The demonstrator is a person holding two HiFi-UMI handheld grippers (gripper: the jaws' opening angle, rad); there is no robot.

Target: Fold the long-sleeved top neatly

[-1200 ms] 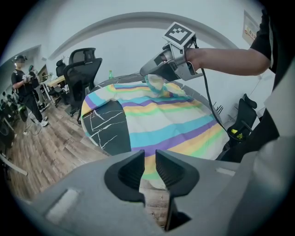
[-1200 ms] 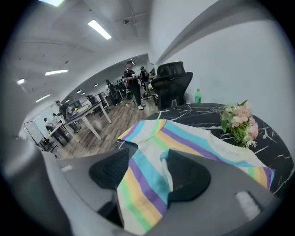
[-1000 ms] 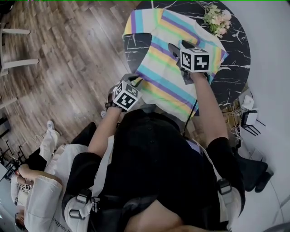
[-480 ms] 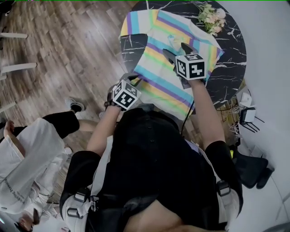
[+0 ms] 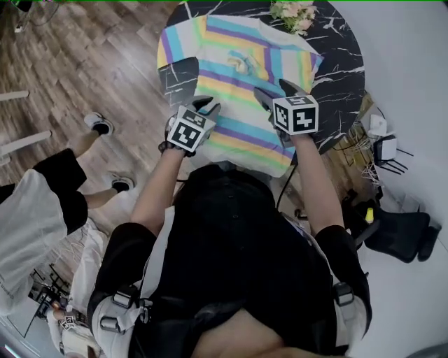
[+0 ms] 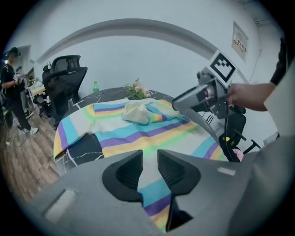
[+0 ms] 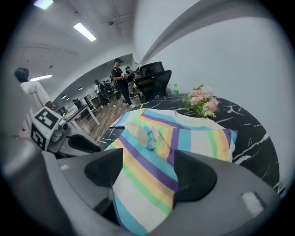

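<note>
Now, left claw [image 5: 204, 105]: above the near-left hem of the top; jaws a narrow slit apart, having just been opening; striped cloth shows through the slit, but the pads do not pinch it
right claw [image 5: 276, 92]: over the near-right part of the top; jaws spread wide, having just been opening; cloth lies below the gap, with both pads clear of it
long-sleeved top [image 5: 231, 77]: striped cyan, purple, yellow, green and white; spread on the tabletop ahead of both claws; its near hem hangs over the edge beneath them
sleeve [image 5: 168, 45]: drapes over the rim, ahead and to the left of the left claw
bunched pale fabric [image 5: 241, 64]: on the top's middle, beyond both claws
tabletop [image 5: 343, 63]: round; black marble with white veins
bouquet [image 5: 294, 10]: at the far rim, well beyond the right claw
</note>
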